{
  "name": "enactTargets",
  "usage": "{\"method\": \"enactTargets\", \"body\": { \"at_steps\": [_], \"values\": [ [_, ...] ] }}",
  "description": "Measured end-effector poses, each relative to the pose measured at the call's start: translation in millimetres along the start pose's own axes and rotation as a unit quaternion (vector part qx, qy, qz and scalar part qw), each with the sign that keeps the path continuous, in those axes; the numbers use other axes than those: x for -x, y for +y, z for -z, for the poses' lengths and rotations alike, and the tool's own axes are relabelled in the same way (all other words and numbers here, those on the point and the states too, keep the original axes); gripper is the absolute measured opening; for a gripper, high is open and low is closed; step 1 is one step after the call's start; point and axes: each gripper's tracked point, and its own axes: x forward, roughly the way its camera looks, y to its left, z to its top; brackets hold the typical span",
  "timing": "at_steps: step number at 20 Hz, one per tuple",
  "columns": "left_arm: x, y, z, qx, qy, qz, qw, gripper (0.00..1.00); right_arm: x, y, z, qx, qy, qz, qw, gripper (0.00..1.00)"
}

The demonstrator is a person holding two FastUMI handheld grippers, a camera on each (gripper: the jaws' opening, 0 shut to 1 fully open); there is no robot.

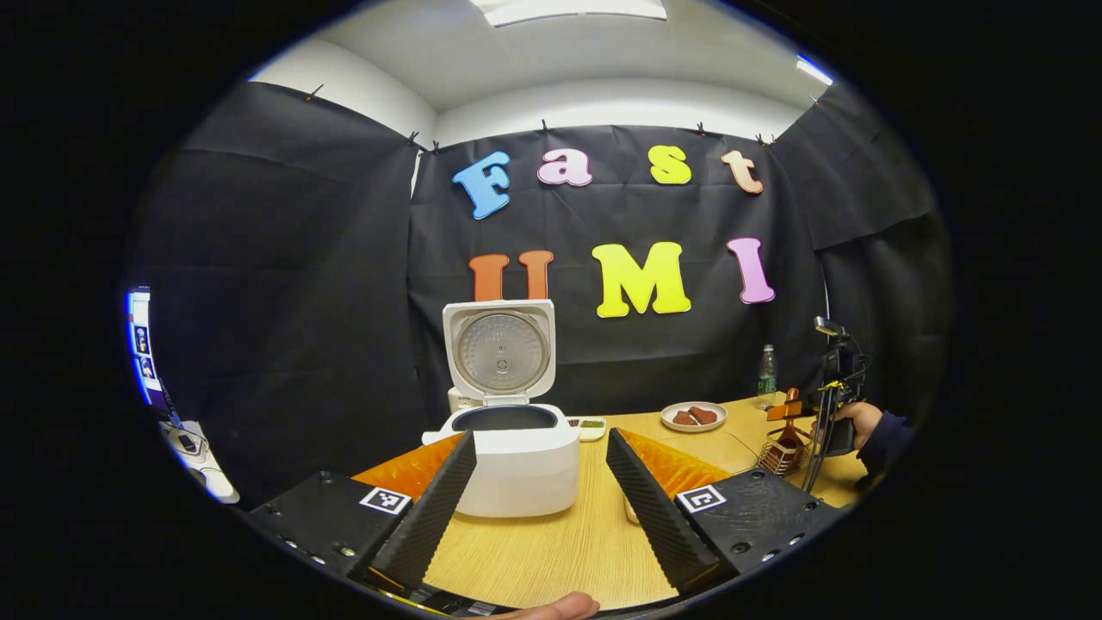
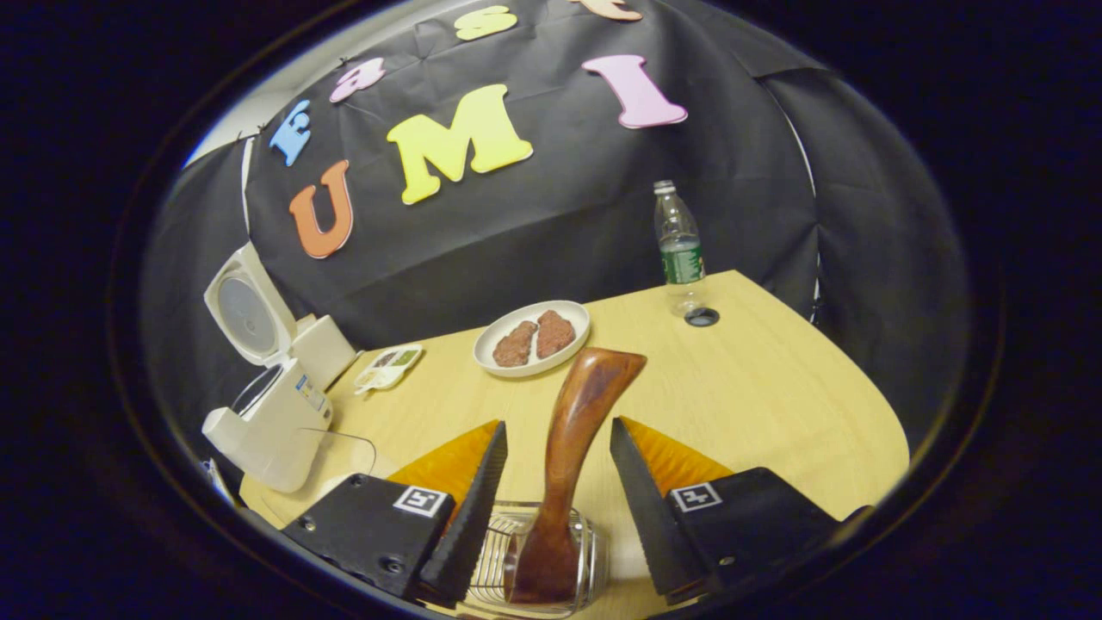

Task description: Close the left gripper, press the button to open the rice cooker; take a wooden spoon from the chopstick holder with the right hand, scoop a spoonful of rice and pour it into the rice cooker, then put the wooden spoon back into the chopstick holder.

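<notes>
The white rice cooker (image 1: 516,461) stands on the wooden table with its lid (image 1: 499,349) swung up and the dark pot showing. My left gripper (image 1: 541,439) hangs open just in front of it, touching nothing. In the left gripper view the right gripper (image 1: 831,387) hovers far right, above the wooden spoon (image 1: 788,412) in its wire chopstick holder (image 1: 782,458). In the right gripper view the right gripper (image 2: 558,426) is open, its fingers straddling the upright spoon handle (image 2: 585,405) with gaps on both sides. The spoon stands in the holder (image 2: 534,564). The open cooker (image 2: 271,413) is at the left.
A white plate (image 2: 532,337) with two brown pieces sits mid-table, and a small tray (image 2: 389,366) lies beside the cooker. A plastic bottle (image 2: 680,250) stands at the back near a round hole (image 2: 702,317) in the table. A faint clear container (image 2: 340,456) sits next to the cooker.
</notes>
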Motion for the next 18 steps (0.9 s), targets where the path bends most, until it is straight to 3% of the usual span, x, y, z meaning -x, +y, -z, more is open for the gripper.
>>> {"method": "enactTargets", "body": {
  "at_steps": [3, 4, 6, 11, 18],
  "values": [
    [2, -2, -1, 0.004, 0.000, 0.006, 1.000, 0.96, -9, 2, 8, 0.007, 0.022, -0.001, 1.000, 0.55],
    [2, -2, -1, 0.004, 0.000, 0.007, 1.000, 0.96, -9, -3, 10, 0.004, 0.025, 0.010, 1.000, 0.55],
    [2, -2, 0, 0.005, 0.001, 0.009, 1.000, 0.96, -8, -9, 11, -0.002, 0.029, 0.016, 0.999, 0.24],
    [2, 1, 1, 0.014, 0.001, 0.014, 1.000, 0.97, 9, 2, 1, 0.006, 0.012, 0.018, 1.000, 0.19],
    [4, 10, 5, 0.012, 0.000, 0.017, 1.000, 0.96, 56, 29, -39, 0.023, -0.054, 0.030, 0.998, 0.18]
  ]
}}
